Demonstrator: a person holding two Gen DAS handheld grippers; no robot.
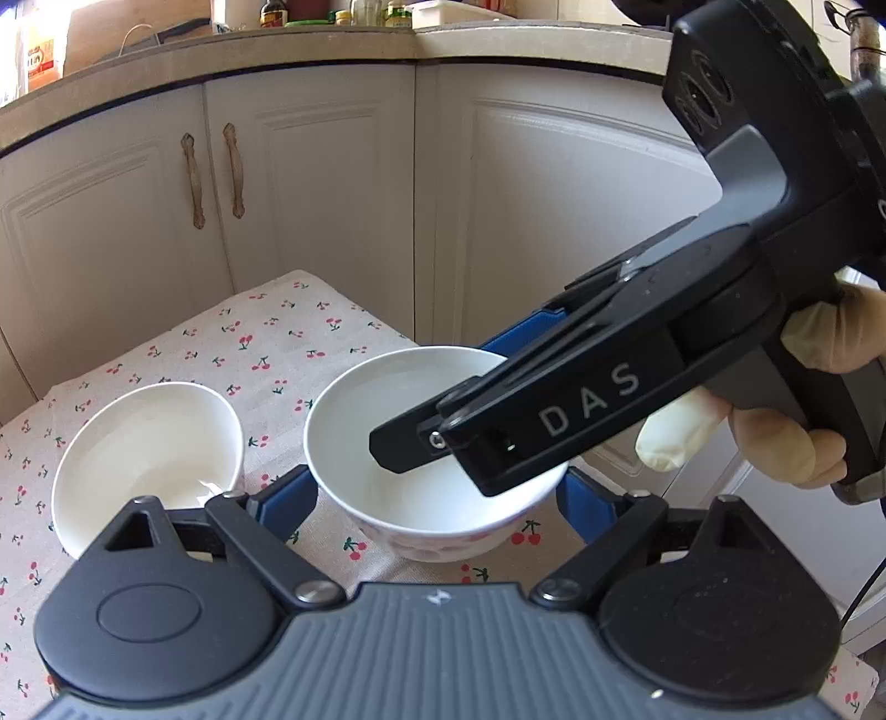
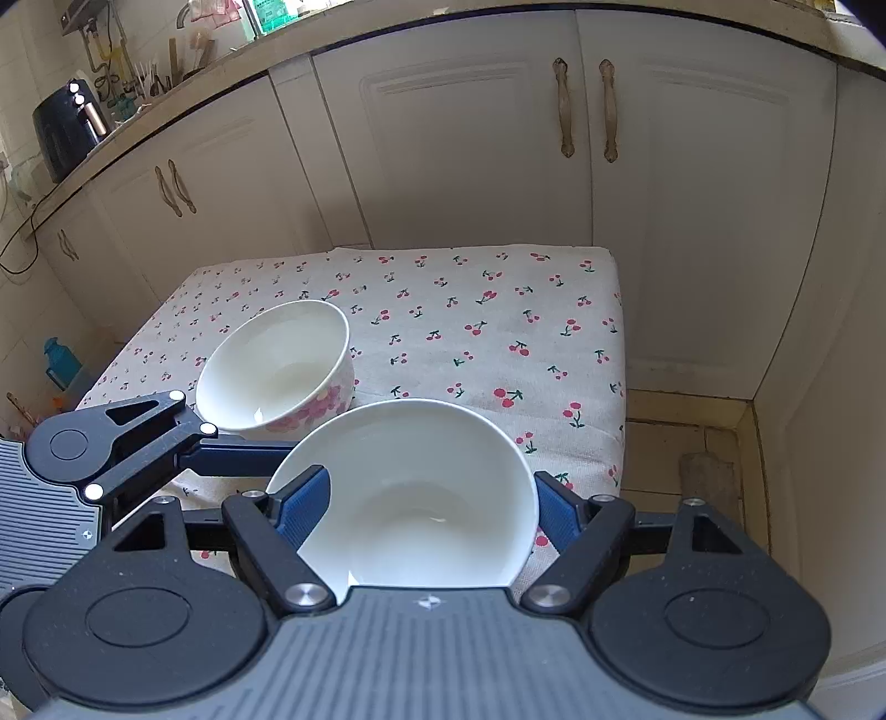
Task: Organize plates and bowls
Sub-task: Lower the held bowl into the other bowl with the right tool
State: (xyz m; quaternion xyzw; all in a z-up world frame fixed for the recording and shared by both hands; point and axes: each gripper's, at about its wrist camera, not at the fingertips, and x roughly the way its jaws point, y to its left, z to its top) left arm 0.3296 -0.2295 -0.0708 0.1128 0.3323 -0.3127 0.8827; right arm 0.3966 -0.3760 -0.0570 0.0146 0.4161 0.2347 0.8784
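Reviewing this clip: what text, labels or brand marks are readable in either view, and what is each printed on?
"DAS": pale letters on the side of the right gripper, seen in the left wrist view.
Labels on the bottles and jars on the counter, and on the orange package at far left: too small and blurred to read.
Green package on the counter in the right wrist view: print unreadable.
No other text shows.

The white letters "DAS" stand on the black body of the right gripper point(image 1: 443, 443) (labels on the far countertop bottles are unreadable).
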